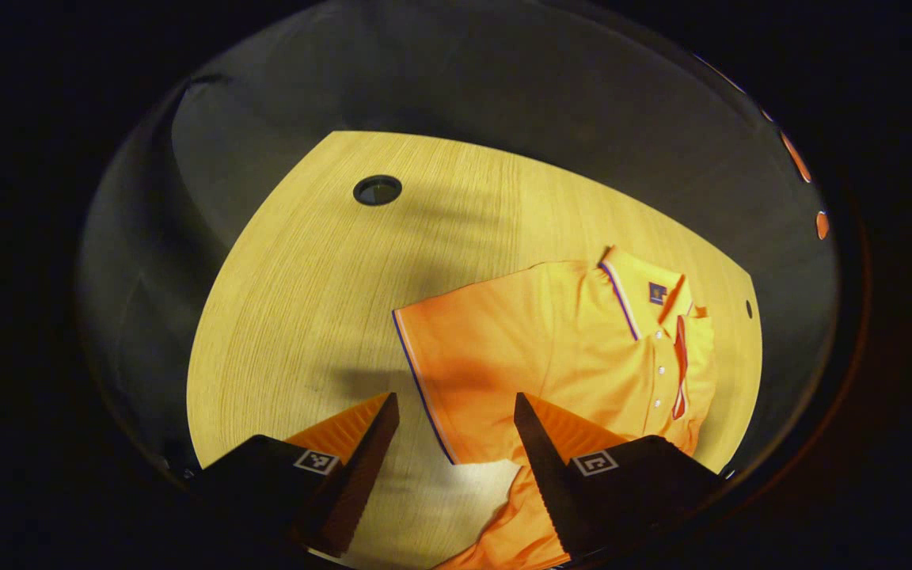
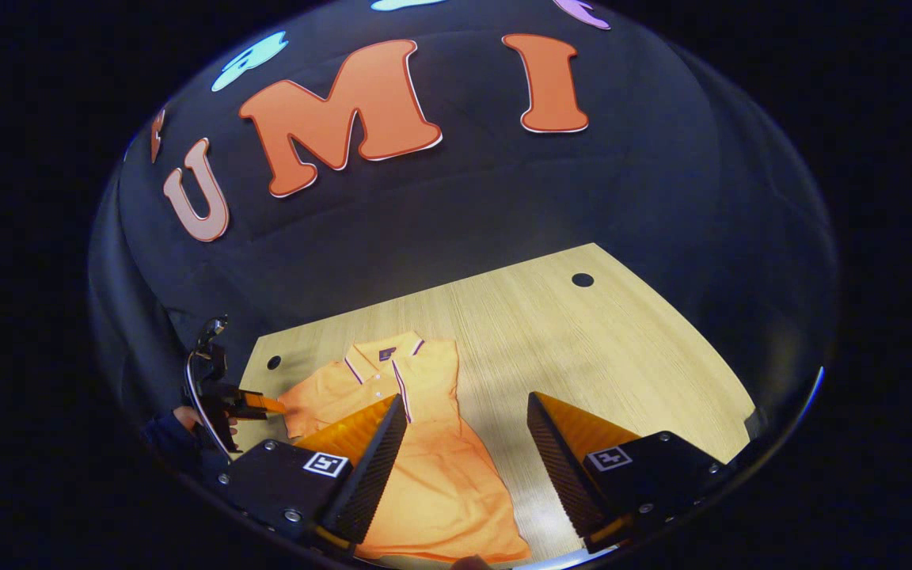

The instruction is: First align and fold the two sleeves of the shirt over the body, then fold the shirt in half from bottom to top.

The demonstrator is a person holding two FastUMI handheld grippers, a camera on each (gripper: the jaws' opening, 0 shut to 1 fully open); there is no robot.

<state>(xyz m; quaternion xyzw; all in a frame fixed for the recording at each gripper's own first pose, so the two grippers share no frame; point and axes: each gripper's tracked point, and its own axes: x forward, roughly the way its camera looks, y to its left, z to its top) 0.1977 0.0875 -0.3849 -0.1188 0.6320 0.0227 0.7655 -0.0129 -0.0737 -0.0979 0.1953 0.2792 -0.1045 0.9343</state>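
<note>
We are hovering both grippers, left gripper (image 1: 456,443) and right gripper (image 2: 464,443), fingers spread, nothing gripped, over shirt (image 2: 424,467) lying flat on tabletop (image 2: 583,348), likely lining up sleeve fold.

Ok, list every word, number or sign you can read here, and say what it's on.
No text here is legible.
The neck label on the shirt: too small to read.
The square markers on the left tool and right tool: coded patterns, no words.

Shirt (image 2: 424,467) flat on table (image 2: 622,356)
</note>
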